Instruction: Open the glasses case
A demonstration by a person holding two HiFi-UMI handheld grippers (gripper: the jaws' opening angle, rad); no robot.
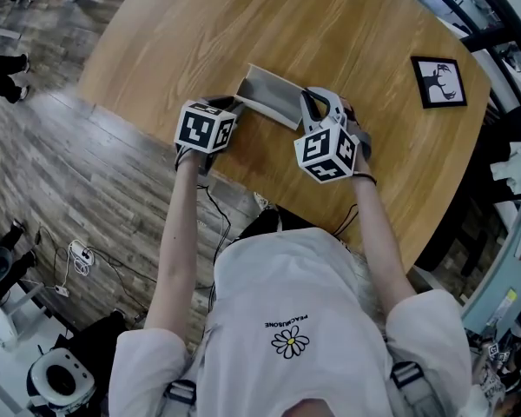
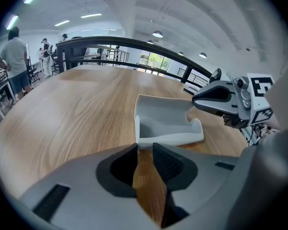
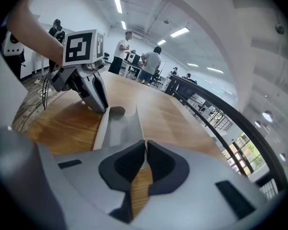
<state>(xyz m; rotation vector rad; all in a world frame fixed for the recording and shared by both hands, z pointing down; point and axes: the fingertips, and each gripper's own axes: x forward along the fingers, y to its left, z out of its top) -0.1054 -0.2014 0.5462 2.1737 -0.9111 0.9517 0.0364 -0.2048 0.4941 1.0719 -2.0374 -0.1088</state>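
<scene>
A grey glasses case lies open on the round wooden table, its lid tipped up from the tray. My right gripper is at the case's right end. In the right gripper view its jaws are pinched on the lid's thin edge. My left gripper is at the left end. In the left gripper view its jaws stand apart with bare wood between them, and the case's near rim lies just at the tips. The case's inside holds nothing.
A black-framed picture lies on the table at the far right. The table's near edge runs just below both grippers. Cables and a power strip lie on the floor at the left. People stand far off, behind a black railing.
</scene>
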